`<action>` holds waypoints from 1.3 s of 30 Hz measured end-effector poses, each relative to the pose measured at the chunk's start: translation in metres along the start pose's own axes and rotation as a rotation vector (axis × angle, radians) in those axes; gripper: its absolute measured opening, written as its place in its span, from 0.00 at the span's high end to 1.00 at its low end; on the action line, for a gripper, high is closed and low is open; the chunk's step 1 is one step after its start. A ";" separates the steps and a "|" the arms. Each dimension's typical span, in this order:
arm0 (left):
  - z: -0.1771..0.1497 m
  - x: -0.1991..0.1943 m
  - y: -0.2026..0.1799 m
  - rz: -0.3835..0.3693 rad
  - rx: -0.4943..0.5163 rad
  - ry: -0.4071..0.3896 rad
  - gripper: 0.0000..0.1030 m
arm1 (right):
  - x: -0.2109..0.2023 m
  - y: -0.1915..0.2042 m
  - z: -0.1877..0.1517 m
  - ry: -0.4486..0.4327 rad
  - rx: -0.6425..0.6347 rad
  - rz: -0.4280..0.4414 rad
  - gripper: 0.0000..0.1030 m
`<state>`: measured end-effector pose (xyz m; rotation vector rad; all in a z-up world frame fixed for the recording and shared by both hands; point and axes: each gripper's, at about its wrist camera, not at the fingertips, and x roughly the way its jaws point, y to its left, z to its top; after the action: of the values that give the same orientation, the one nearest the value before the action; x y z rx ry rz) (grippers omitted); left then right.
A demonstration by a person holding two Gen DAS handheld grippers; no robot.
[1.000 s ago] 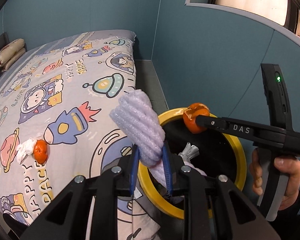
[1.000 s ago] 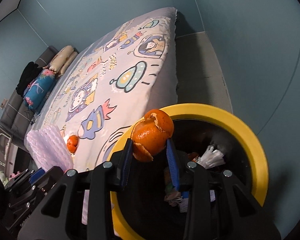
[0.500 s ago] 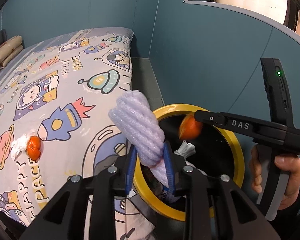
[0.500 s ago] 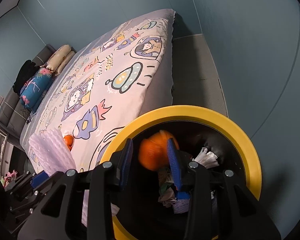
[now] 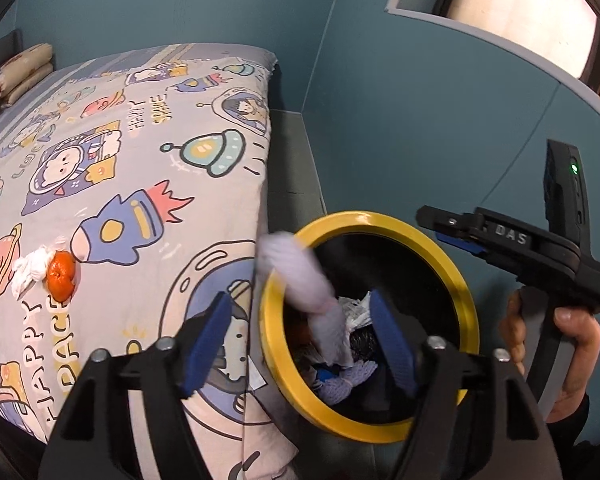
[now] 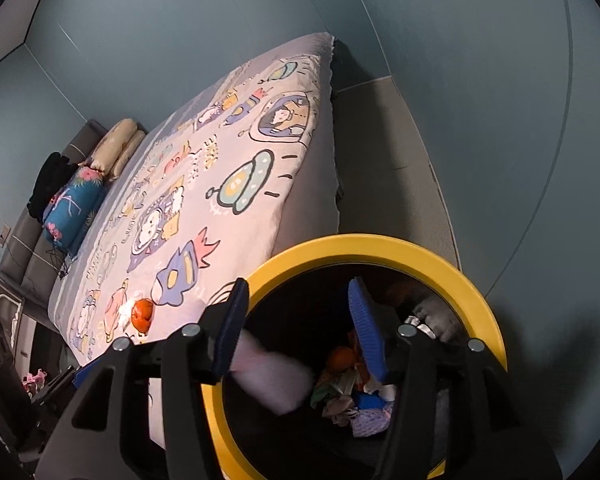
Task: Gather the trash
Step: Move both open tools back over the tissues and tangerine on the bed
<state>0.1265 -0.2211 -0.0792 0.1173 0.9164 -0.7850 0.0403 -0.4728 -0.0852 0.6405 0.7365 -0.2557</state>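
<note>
A yellow-rimmed black trash bin (image 5: 466,312) (image 6: 448,254) stands on the floor beside the bed. My left gripper (image 5: 304,340) is open over the bin's left rim. A lavender foam wrap (image 5: 304,280) (image 6: 272,380), blurred, is falling free into the bin. My right gripper (image 6: 296,328) (image 5: 456,236) is open and empty above the bin. An orange peel (image 6: 340,358) lies inside on other trash. On the bed, an orange (image 5: 61,276) (image 6: 143,314) lies against a crumpled white tissue (image 5: 32,270).
The bed with a cartoon space-print cover (image 5: 120,152) fills the left. Pillows (image 6: 100,168) lie at its far end. A teal wall (image 5: 400,100) runs close behind the bin, with a narrow strip of grey floor (image 6: 380,168) between bed and wall.
My right gripper opened and the orange peel dropped into the bin. My left gripper moved over the rim and opened, letting go of the foam wrap, which is now falling.
</note>
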 end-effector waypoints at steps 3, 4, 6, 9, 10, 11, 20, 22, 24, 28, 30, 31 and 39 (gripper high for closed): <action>0.002 -0.002 0.011 0.022 -0.020 -0.009 0.28 | 0.000 0.006 0.000 0.000 -0.014 0.020 0.46; 0.002 -0.002 0.014 0.027 -0.027 -0.012 0.27 | 0.001 0.008 0.000 0.002 -0.018 0.030 0.45; 0.003 -0.004 0.024 0.045 -0.042 -0.016 0.26 | 0.002 0.014 0.000 0.009 -0.027 0.056 0.42; 0.002 -0.006 0.044 0.085 -0.070 -0.023 0.25 | 0.004 0.027 0.001 0.017 -0.052 0.076 0.40; 0.002 -0.007 0.053 0.095 -0.089 -0.023 0.25 | 0.005 0.031 0.000 0.019 -0.063 0.079 0.40; 0.002 -0.008 0.059 0.100 -0.100 -0.023 0.25 | 0.007 0.038 0.000 0.024 -0.075 0.087 0.40; -0.003 -0.018 0.124 0.207 -0.193 -0.051 0.25 | 0.033 0.094 -0.006 0.086 -0.171 0.158 0.37; -0.004 -0.020 0.141 0.231 -0.222 -0.061 0.25 | 0.042 0.107 -0.009 0.107 -0.189 0.168 0.37; -0.005 -0.023 0.159 0.258 -0.250 -0.070 0.25 | 0.054 0.123 -0.013 0.134 -0.214 0.186 0.37; -0.008 -0.025 0.195 0.299 -0.317 -0.071 0.25 | 0.076 0.152 -0.020 0.176 -0.254 0.212 0.37; -0.009 -0.023 0.211 0.315 -0.349 -0.066 0.25 | 0.087 0.165 -0.024 0.196 -0.275 0.217 0.37; -0.010 -0.022 0.221 0.321 -0.369 -0.061 0.25 | 0.092 0.172 -0.026 0.206 -0.285 0.222 0.37; -0.019 -0.003 0.279 0.371 -0.491 -0.010 0.25 | 0.134 0.208 -0.041 0.284 -0.346 0.243 0.37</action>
<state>0.2959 -0.0105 -0.1523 -0.1453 1.0169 -0.2048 0.2041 -0.2842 -0.1071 0.4329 0.9401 0.1888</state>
